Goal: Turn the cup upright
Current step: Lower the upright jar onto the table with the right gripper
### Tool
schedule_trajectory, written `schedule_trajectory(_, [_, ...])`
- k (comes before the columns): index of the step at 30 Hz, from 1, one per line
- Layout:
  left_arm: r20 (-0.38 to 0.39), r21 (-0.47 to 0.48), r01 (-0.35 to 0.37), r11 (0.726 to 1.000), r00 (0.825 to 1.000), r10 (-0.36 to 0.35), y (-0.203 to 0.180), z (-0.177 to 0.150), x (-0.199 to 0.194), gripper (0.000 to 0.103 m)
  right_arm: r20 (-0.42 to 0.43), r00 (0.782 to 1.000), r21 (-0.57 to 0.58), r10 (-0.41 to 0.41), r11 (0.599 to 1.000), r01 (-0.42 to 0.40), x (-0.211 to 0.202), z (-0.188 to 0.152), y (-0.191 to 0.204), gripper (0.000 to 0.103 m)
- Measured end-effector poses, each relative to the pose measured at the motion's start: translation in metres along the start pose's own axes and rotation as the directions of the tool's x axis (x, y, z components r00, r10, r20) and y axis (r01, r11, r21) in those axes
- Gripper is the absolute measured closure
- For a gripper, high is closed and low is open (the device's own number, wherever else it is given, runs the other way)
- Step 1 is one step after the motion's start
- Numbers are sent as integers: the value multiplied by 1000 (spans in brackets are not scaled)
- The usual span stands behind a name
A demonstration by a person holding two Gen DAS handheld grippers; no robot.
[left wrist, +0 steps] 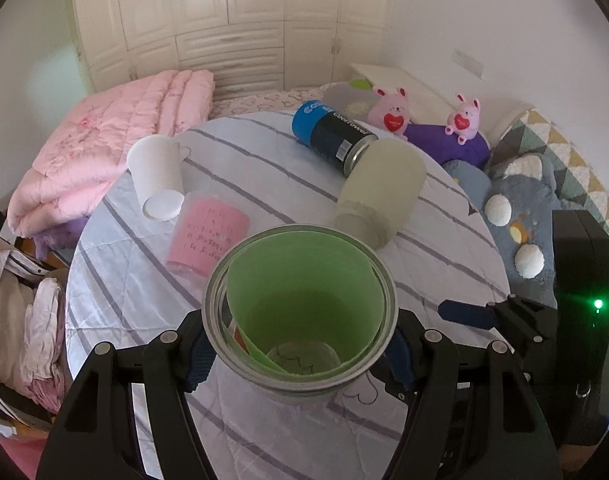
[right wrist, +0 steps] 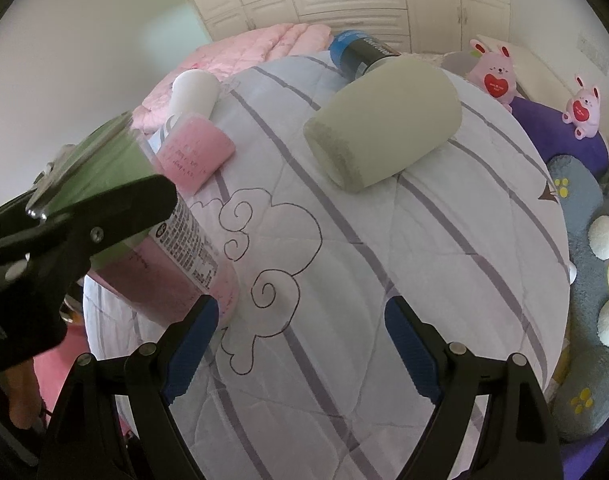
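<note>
Green cup held mouth-up, ready to set down

Lower the cup [left wrist: 300,312] (low centre of the left view) straight onto the tablecloth [left wrist: 264,168] until its base sits flat, then release. The left gripper [left wrist: 300,356] clamps its sides; the right gripper [right wrist: 300,348] gapes wide, holding nothing (merely hovering).

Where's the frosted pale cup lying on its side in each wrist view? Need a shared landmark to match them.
Left wrist: frosted pale cup upper right of centre, on its side on the striped cloth, beyond the green-lined cup held by the left gripper.
Right wrist: same cup top centre, well ahead of the open right gripper.
Shared landmark: blue-and-black can lying just behind the cup.
</note>
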State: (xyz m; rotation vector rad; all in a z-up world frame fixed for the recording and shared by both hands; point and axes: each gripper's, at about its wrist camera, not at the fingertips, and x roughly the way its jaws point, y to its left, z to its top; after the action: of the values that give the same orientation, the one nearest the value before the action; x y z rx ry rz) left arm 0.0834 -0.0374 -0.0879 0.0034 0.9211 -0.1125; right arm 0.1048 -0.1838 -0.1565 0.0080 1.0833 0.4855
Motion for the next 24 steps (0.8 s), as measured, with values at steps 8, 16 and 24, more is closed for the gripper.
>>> schedule_trajectory(8, [-2,-8,-3,1000,1000,3,6,-5,-6,29,-8,1000,-21,-10,1000,10,1,-2,9,16])
schedule_trajectory(16, [-10,-13,18,1000,1000,-18,11,-11,-10,18,-14,1000,-40,-26,999,25,-3,-3,14,16])
schedule_trajectory(24, [-3,-3,20,1000,1000,-20,8,-14,-16,9,-9,999,-38,-48,998,48,-9,-4,14,16])
